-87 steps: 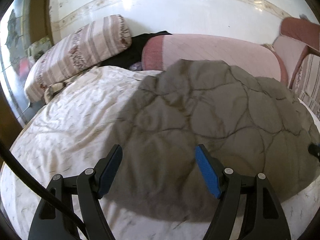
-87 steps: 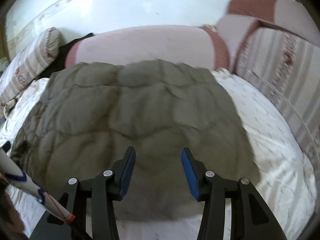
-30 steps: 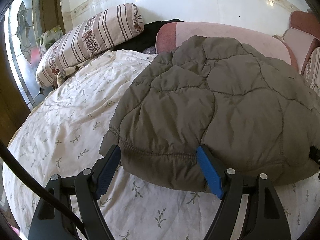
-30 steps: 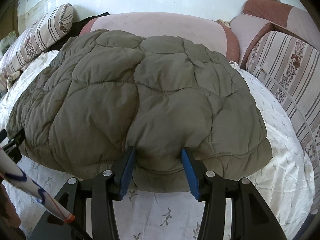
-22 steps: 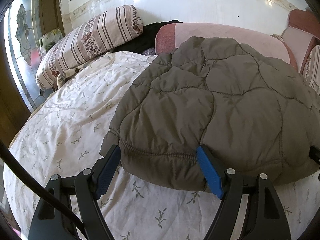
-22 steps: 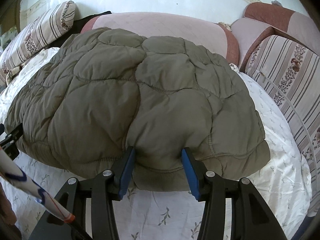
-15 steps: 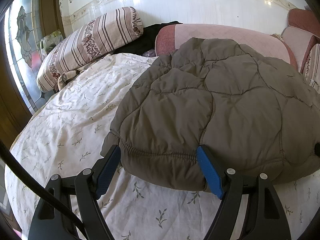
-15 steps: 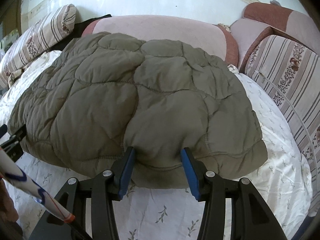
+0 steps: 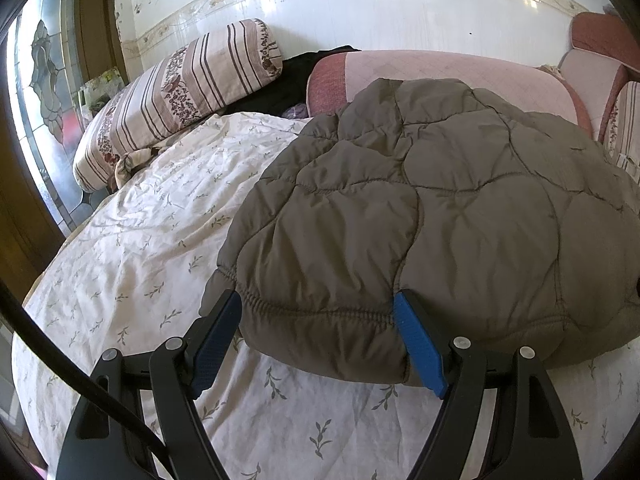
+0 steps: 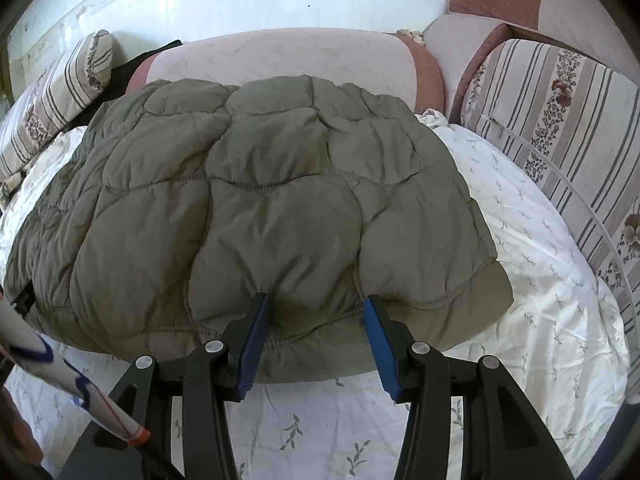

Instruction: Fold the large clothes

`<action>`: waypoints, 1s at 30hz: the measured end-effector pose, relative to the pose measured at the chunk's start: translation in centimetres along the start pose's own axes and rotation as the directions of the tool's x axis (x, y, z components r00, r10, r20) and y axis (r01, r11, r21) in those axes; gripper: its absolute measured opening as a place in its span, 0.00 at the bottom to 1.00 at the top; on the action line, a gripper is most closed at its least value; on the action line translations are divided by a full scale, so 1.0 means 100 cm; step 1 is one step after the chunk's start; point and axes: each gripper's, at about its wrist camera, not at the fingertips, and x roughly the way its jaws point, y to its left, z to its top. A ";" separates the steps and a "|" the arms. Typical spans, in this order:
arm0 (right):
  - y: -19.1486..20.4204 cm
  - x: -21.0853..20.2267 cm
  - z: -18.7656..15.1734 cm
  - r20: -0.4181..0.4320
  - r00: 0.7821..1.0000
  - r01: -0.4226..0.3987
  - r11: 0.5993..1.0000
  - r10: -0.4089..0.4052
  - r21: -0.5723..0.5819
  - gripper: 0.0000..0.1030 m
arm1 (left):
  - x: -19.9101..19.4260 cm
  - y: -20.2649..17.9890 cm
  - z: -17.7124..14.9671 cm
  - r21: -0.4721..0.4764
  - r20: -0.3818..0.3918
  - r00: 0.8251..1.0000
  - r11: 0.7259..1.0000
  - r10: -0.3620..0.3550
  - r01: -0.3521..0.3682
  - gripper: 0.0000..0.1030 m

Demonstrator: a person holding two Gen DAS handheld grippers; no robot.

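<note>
An olive quilted puffer jacket (image 9: pixel 420 208) lies folded on a white floral bedsheet (image 9: pixel 140 248); it also shows in the right wrist view (image 10: pixel 260 208). My left gripper (image 9: pixel 318 312) is open, its blue pads on either side of the jacket's near left hem. My right gripper (image 10: pixel 316 312) is open, its pads straddling a bunched part of the near hem toward the jacket's right end. Neither gripper pinches the fabric.
A striped bolster pillow (image 9: pixel 180 88) lies at the far left, a pink cushion (image 9: pixel 440 72) behind the jacket, striped cushions (image 10: pixel 560 120) along the right. A dark garment (image 9: pixel 296 68) sits between pillow and cushion. A window (image 9: pixel 44 72) is at the left.
Both grippers have stayed open at the jacket's near hem. The views have shifted slightly and the jacket has settled flatter on the bed; earlier motion blur is gone.
</note>
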 end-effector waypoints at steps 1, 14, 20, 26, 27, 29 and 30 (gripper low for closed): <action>0.000 0.000 0.000 0.000 1.000 0.000 1.000 0.000 -0.001 0.51 | 0.000 0.000 0.000 0.000 0.000 1.000 1.000 0.000 0.000 0.75; 0.001 0.001 -0.001 -0.001 1.000 0.004 1.000 -0.004 -0.025 0.51 | 0.000 -0.001 0.000 0.000 0.002 1.000 1.000 -0.001 0.001 0.75; 0.002 -0.001 -0.002 0.001 1.000 0.002 1.000 -0.002 -0.025 0.51 | -0.003 -0.001 0.002 0.002 0.012 1.000 1.000 -0.007 0.007 0.75; 0.001 -0.009 -0.001 0.040 0.999 -0.014 1.000 0.015 -0.016 0.51 | -0.011 -0.005 0.003 0.016 0.049 0.999 1.000 -0.023 0.023 0.75; 0.001 -0.012 0.000 0.052 0.998 -0.025 1.000 0.026 -0.015 0.51 | -0.012 -0.007 0.003 0.022 0.049 0.998 0.999 -0.026 0.025 0.75; 0.004 -0.012 0.000 0.054 0.998 -0.034 0.999 0.035 -0.022 0.51 | -0.010 -0.011 0.002 0.041 0.046 0.999 0.999 -0.027 0.025 0.75; 0.006 -0.011 0.000 0.049 0.998 -0.032 0.999 0.034 -0.028 0.51 | -0.009 -0.012 0.002 0.047 0.043 0.999 0.999 -0.026 0.024 0.75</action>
